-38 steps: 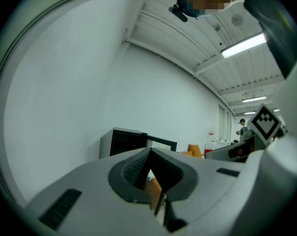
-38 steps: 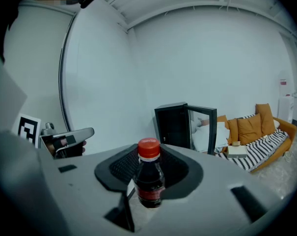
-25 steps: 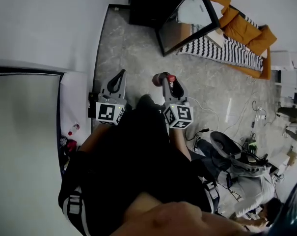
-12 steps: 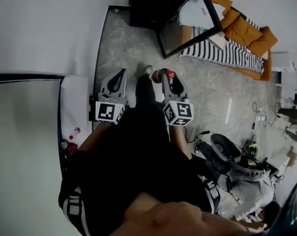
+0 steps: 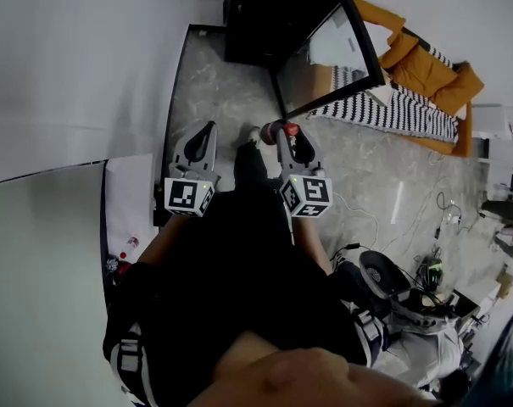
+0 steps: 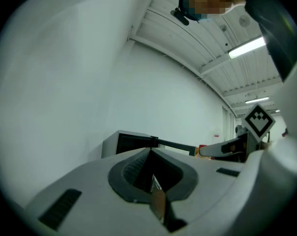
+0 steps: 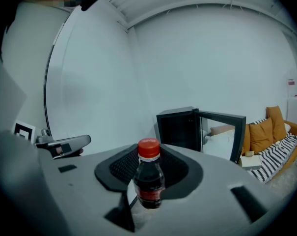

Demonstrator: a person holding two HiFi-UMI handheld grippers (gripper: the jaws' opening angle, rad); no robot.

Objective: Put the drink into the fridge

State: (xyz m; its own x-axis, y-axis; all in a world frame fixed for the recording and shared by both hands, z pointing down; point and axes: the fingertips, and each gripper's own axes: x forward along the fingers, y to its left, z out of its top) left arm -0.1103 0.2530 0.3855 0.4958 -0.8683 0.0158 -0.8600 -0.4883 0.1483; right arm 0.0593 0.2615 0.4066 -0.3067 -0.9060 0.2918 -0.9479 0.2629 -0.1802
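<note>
Between the jaws of my right gripper (image 5: 283, 132): one small drink bottle (image 7: 149, 178), dark contents, red cap, upright. The pads press on its body below the shoulder, the jaws stand fairly wide around it, and the cap rises above the tips.

Left gripper (image 5: 207, 131): jaws drawn together, nothing in them. It is carried level beside the right one, apart from it.

Ahead on the floor (image 5: 207, 66): one low black fridge (image 7: 180, 126) close to the white wall. Its glass door (image 7: 222, 132) is swung out to the right. The interior is dark and no shelves can be read. The bottle is well apart from the opening.

Beyond the door: orange cushions (image 5: 426, 49) and a striped cover (image 5: 392, 100). Neither is wanted for this job.

Step in hand, as I judge it: carrying the drink to the fridge.

Notes for doing it well:
- Bottle upright and grip unchanged on the way.
- Approach on the wall side of the door's free edge, so that my right arm clears the glass.
- The fridge sits low, so I come down to it and enter level, base first.
- Let go only once the base rests on something inside.
- Left gripper is spare and could steady the door should it swing.
</note>
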